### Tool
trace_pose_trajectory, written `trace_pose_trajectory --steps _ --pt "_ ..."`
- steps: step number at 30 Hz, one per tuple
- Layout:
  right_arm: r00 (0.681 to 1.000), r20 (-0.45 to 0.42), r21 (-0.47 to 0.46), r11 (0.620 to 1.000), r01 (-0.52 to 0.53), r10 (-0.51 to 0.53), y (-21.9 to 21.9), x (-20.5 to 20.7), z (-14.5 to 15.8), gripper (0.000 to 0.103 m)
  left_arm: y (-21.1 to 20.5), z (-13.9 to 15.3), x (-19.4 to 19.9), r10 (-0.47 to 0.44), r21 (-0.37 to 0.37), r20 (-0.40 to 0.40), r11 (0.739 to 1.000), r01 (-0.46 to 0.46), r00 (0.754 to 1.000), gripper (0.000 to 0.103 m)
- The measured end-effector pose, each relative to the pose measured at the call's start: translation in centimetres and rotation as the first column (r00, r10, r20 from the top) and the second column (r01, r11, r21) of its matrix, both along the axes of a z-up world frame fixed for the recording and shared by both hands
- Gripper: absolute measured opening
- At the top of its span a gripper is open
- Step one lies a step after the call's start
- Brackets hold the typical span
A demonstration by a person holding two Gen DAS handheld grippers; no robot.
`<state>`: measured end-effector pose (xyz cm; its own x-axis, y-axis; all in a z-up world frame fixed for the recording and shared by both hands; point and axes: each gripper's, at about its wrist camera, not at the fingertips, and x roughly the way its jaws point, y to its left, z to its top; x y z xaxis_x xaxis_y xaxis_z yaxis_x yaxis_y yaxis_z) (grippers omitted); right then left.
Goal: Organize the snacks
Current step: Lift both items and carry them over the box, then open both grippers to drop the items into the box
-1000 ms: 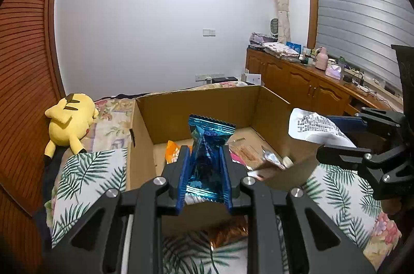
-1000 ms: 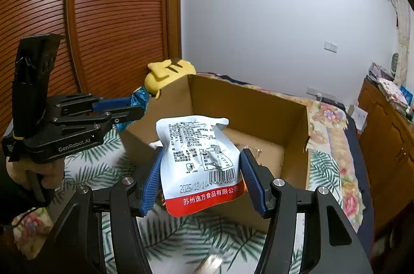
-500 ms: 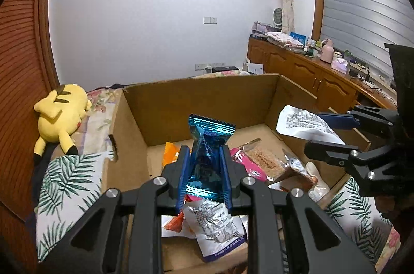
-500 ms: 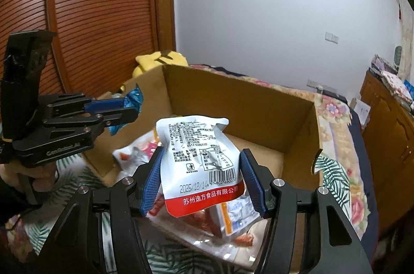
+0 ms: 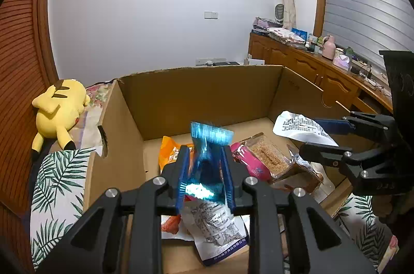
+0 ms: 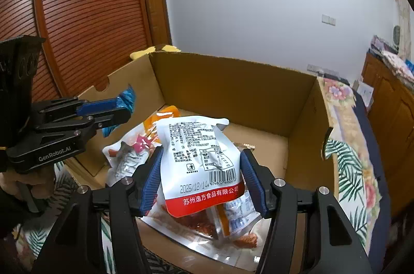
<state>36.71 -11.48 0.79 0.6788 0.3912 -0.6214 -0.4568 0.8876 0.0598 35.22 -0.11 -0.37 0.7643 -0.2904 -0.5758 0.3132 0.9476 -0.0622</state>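
Observation:
An open cardboard box [image 5: 196, 95] stands on the bed and holds several snack packets. My left gripper [image 5: 205, 157] is over the box's near left part; its jaws have spread and the shiny blue packet [image 5: 207, 160] between them is blurred, slipping down. In the right wrist view the left gripper [image 6: 116, 108] still shows the blue packet [image 6: 126, 96] at its tips. My right gripper [image 6: 201, 162] is shut on a white-and-red snack pouch [image 6: 199, 157], held above the box's inside. The pouch also shows in the left wrist view [image 5: 300, 126].
Inside the box lie an orange packet [image 5: 169, 149], a pink packet [image 5: 245, 160], a brown cracker pack [image 5: 269, 154] and a white printed pouch [image 5: 217, 230]. A yellow plush toy [image 5: 59, 108] lies left of the box. A wooden cabinet [image 5: 310, 66] runs along the right.
Both grippers moved forward over the box. The left jaws have opened a little and the blue packet has started to drop. The right gripper still holds its pouch.

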Motion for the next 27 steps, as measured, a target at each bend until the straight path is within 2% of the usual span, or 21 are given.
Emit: trace_pose_trajectory --steps 4,12,20,27 --pt "1.000 -0.004 0.002 1.000 0.002 -0.002 -0.07 0.05 -0.09 0.061 0.01 -0.21 -0.05 -0.005 0.004 -0.011 1.000 0.005 1.000 0.026" --pt "1.000 -0.007 -0.002 1.000 0.003 -0.003 0.03 0.08 -0.36 0.064 -0.29 -0.47 -0.50 -0.003 0.005 0.012 1.000 0.003 1.000 0.038" --pt "1.000 0.000 -0.002 1.000 0.008 -0.008 0.02 0.02 -0.39 0.065 0.00 -0.59 -0.65 -0.005 0.000 0.037 1.000 0.005 0.999 0.039" --pt "0.999 0.039 0.004 1.000 0.031 -0.031 0.20 -0.43 -0.36 0.068 0.13 -0.62 -0.73 -0.003 -0.004 0.040 1.000 0.003 0.999 0.039"
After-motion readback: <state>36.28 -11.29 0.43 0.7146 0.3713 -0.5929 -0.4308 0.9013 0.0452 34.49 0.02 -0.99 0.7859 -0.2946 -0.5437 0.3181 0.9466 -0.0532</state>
